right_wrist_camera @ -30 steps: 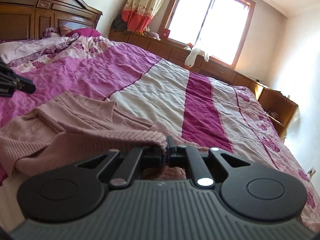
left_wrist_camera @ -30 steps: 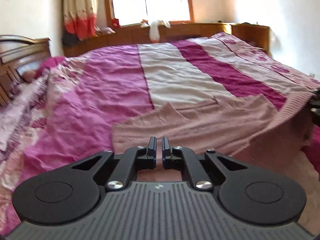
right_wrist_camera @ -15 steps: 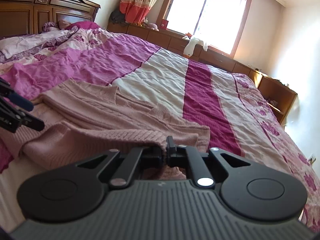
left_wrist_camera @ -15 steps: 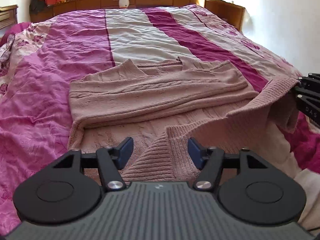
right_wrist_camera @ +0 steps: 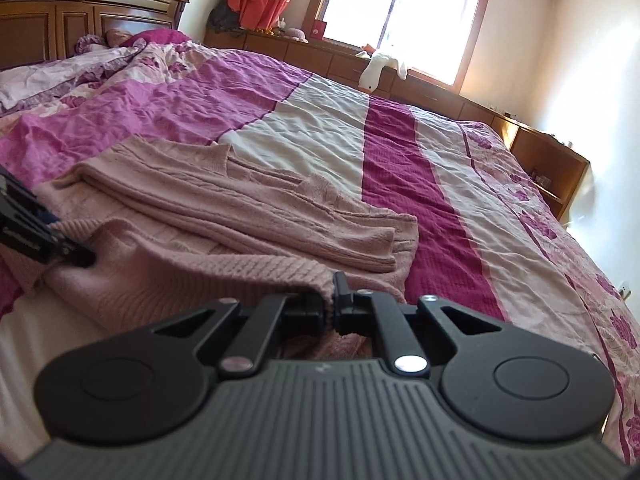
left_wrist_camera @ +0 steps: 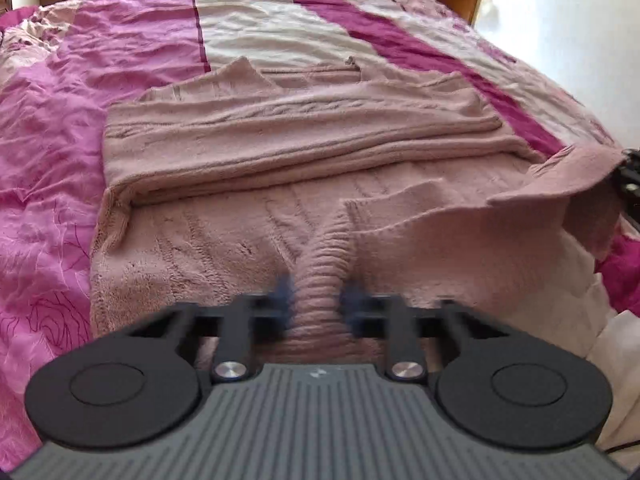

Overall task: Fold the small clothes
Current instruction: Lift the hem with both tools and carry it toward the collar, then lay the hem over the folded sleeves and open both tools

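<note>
We see a dusty-pink ribbed knit sweater (left_wrist_camera: 280,152), a wrinkled matt magenta-and-cream quilted cloth bedspread (right_wrist_camera: 328,128), and a glossy carved dark wooden headboard (right_wrist_camera: 80,12) at upper left.

The sweater (left_wrist_camera: 304,148) lies on the bedspread (left_wrist_camera: 120,92) near the front edge of the bed, and its far half is folded in layers on top of the near half. The left gripper (left_wrist_camera: 316,304) is at the near hem of the sweater, in the middle, with a ribbed bunch of the hem between its closing jaws. The right gripper (right_wrist_camera: 333,307) is at the right corner of the same hem and holds it lifted off the bed. Behind the bed, a plush toy (right_wrist_camera: 378,68) hangs over the window ledge. The headboard (right_wrist_camera: 80,12) stands far left in the right wrist view.
</note>
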`<state>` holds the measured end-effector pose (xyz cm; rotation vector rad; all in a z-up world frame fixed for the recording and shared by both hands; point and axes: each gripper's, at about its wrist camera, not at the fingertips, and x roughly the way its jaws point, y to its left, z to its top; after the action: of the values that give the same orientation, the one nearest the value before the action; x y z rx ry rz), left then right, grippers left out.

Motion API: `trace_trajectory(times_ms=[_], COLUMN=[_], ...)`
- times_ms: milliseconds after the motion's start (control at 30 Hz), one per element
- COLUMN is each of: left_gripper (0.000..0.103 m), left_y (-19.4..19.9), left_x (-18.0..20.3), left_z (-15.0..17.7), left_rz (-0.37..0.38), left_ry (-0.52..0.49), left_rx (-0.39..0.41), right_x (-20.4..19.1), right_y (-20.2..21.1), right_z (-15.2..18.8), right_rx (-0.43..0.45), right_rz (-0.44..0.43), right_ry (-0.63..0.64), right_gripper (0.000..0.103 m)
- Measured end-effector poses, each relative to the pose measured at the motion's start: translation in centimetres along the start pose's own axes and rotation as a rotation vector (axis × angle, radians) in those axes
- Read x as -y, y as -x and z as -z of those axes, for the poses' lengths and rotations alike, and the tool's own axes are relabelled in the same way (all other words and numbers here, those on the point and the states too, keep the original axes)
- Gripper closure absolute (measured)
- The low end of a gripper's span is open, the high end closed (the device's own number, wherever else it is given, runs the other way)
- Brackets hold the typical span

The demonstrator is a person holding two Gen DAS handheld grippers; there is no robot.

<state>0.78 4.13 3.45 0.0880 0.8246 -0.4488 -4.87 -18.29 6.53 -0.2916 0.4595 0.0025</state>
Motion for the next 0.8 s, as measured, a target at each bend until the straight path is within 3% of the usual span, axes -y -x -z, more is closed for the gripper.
trace_trajectory(times_ms=[133,233,500,667,800], left_gripper=[0.092,0.092,0.092,0.092,0.092], left_y=[2.3,4.9,8.2,6.5,3.0], left_x=[0.4,1.4,2.2,1.7,0.9], left_z=[0.1,-0.9,-6.6,-10.7,-13.9], left_rz=[-0.03,-0.103,-0.266,-0.311,-0.339], left_ry=[0.02,-0.004,-0.091,-0.113,-0.124], left_rx=[0.088,0.209,0.482,0.556,0.553], right_x=[0.1,0.2,1.3,2.1,2.4], right_y=[0.1,0.4,-1.1,-4.5,-9.4], right_z=[-0.1,-0.7,-5.5,-8.9,-10.4], right_rx=[0.016,0.054,0.21,0.276,0.246], right_rz=[0.013,0.035,0.102,0.148,0.153], right_ry=[-0.008,-0.007,0.009,0.04,0.049], right_gripper=[0.095,0.095,0.095,0.095,0.095])
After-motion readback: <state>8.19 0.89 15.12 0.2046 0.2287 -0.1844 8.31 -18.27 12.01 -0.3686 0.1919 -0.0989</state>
